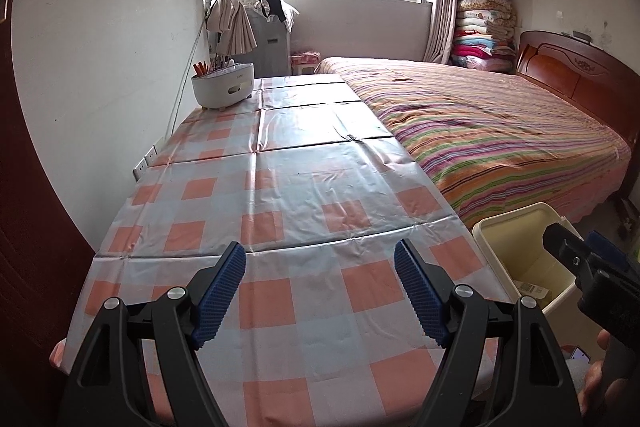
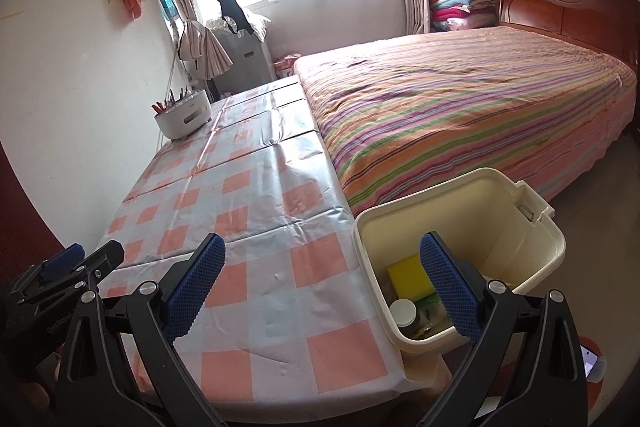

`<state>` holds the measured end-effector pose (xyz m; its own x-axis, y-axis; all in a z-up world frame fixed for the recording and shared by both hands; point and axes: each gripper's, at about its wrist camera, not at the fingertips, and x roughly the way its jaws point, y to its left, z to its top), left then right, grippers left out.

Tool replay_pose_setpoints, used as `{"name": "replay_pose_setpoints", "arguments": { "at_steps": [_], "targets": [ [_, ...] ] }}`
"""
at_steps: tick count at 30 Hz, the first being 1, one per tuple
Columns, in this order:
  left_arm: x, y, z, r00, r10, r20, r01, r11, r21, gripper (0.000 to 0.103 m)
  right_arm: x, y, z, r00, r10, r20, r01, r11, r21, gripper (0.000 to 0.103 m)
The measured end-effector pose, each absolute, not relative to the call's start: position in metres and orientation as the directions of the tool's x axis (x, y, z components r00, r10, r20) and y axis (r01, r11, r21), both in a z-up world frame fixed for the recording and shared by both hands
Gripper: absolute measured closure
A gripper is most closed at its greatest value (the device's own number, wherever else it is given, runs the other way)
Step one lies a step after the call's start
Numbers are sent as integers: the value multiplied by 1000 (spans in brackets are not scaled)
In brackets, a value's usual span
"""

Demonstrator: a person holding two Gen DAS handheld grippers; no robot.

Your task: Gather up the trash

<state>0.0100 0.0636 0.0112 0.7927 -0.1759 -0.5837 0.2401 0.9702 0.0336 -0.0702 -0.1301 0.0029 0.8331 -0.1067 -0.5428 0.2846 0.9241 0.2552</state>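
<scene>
A cream trash bin point(image 2: 516, 203) stands beside the table's right edge, between the table and the bed. Inside it lie a yellow sponge point(image 2: 408, 273), a dark jar with a white lid point(image 2: 403, 313) and other scraps. My right gripper point(image 2: 320, 259) is open and empty, hovering over the table corner and the bin's near rim. My left gripper point(image 1: 320, 259) is open and empty above the near end of the checked tablecloth point(image 1: 280, 195). The bin point(image 1: 520, 227) and the right gripper point(image 1: 584, 259) show at the right of the left wrist view. The left gripper point(image 2: 76, 259) shows at the left of the right wrist view.
A white round caddy with utensils point(image 1: 222, 83) stands at the table's far left by the wall. A bed with a striped cover point(image 1: 480, 131) runs along the table's right side. A phone point(image 2: 592, 361) lies low at the right. Laundry hangs at the window.
</scene>
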Motion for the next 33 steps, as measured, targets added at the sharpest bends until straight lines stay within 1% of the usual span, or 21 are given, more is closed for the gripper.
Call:
{"name": "replay_pose_setpoints", "arguments": {
  "at_steps": [19,33],
  "targets": [
    [36,54,-8,755,-179,-631,250,968,24,28,-45,-139,-13,799,-114,-591,307,922,237,7],
    [41,59,-6,763,-169,-625,226,974,13,28,-43,-136,-8,799,-106,-592,292,929,227,7]
  ]
}}
